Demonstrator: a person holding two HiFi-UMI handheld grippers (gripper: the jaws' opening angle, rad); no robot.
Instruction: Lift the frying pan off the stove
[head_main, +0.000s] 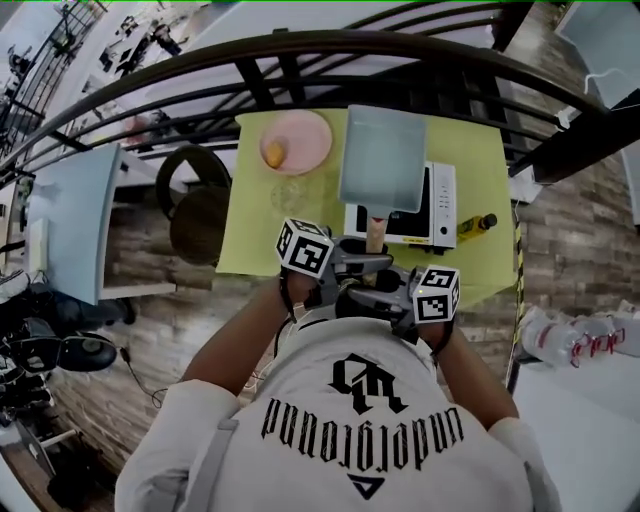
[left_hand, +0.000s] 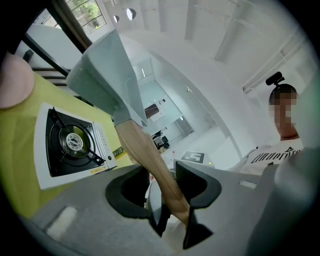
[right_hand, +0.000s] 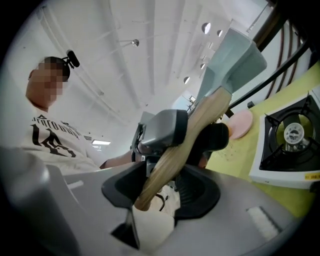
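Observation:
A grey square frying pan (head_main: 385, 155) with a wooden handle (head_main: 376, 232) hangs above the white single-burner stove (head_main: 443, 205), apart from the burner. Both grippers hold the handle close to my chest. My left gripper (head_main: 362, 262) is shut on the handle's middle; in the left gripper view the wood (left_hand: 150, 160) runs between its jaws (left_hand: 176, 225) up to the pan (left_hand: 102, 75). My right gripper (head_main: 385, 296) is shut on the handle's end (right_hand: 145, 197), just behind the left one. The bare burner (right_hand: 292, 135) shows below.
The stove stands on a yellow-green table (head_main: 255, 225). A pink plate (head_main: 296, 140) holding an orange item lies at the table's back left. A yellow bottle (head_main: 476, 225) lies right of the stove. Black railings (head_main: 300, 75) run behind the table, and a round stool (head_main: 198, 215) stands at its left.

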